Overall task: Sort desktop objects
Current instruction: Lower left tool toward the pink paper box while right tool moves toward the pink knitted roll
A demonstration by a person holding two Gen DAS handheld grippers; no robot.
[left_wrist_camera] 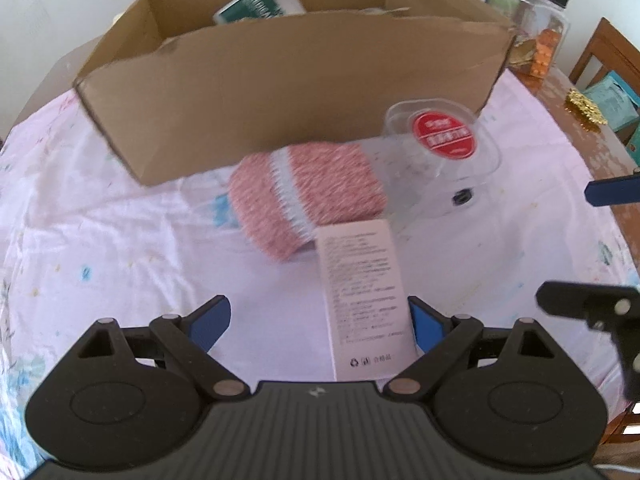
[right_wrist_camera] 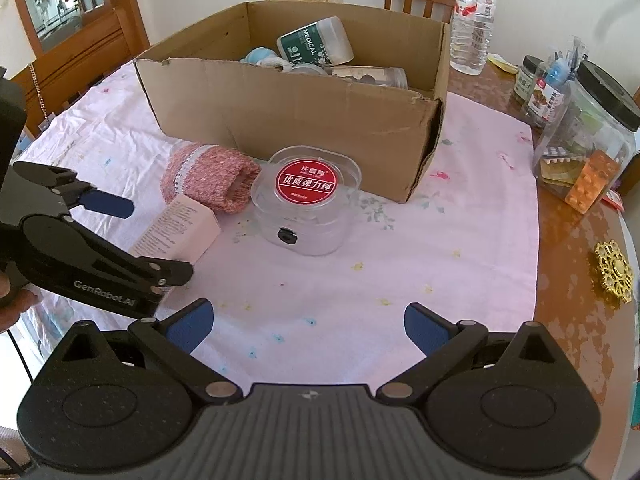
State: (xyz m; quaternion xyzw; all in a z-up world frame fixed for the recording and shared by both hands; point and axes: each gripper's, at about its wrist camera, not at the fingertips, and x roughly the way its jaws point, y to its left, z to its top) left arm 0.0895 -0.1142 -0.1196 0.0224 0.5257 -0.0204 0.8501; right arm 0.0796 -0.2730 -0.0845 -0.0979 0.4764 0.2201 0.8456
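Left hand-held gripper (left_wrist_camera: 320, 322): your jaws stand wide, holding nothing, with the pink carton (left_wrist_camera: 362, 292) lying between the blue pads.
Pink carton: flat on the cloth-covered worktop (right_wrist_camera: 360, 280), its far end just beside the knitted pink sleeve (left_wrist_camera: 304, 196).
Grip advice: centre the carton before you close; it sits nearer your right pad (left_wrist_camera: 426, 326), so it may skid.
Right hand-held gripper (right_wrist_camera: 308, 326): wide, empty, hovering over bare cloth.
Clear round case (right_wrist_camera: 306, 200): near the sleeve, in front of the box.
Cardboard box (right_wrist_camera: 304, 108): likely destination, already holding a medical bottle (right_wrist_camera: 316, 42).
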